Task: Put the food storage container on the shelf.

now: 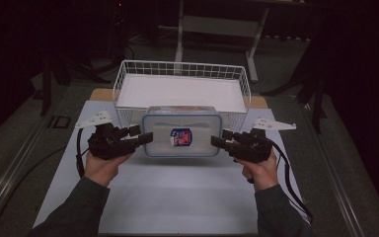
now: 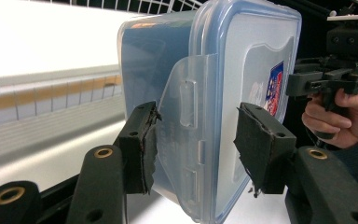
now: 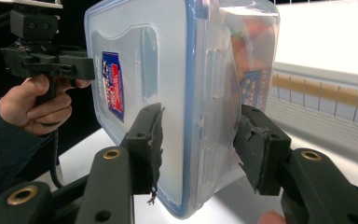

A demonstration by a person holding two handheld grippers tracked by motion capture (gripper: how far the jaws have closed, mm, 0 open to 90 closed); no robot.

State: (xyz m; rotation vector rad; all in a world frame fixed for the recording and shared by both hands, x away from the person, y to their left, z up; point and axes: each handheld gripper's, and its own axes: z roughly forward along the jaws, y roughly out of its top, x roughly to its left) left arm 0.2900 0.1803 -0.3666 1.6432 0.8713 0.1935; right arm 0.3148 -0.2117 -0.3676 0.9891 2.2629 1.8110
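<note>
Just in front of the wire basket (image 1: 182, 74), a clip-lid plastic food container (image 1: 181, 135) is held off the white table (image 1: 177, 197), clamped at its short ends by the left gripper (image 1: 143, 139) and right gripper (image 1: 219, 142). Stiff but slick plastic, so latch flaps look like the safest grip. Contents can't be made out properly, just something orange behind the cloudy wall; weight is anyone's guess.

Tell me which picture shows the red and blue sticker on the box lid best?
The high view: the red and blue sticker on the clear plastic box's blue-rimmed lid faces the camera whole. Both gripper views catch it slanted and narrow, and in the left gripper view only partly.
</note>
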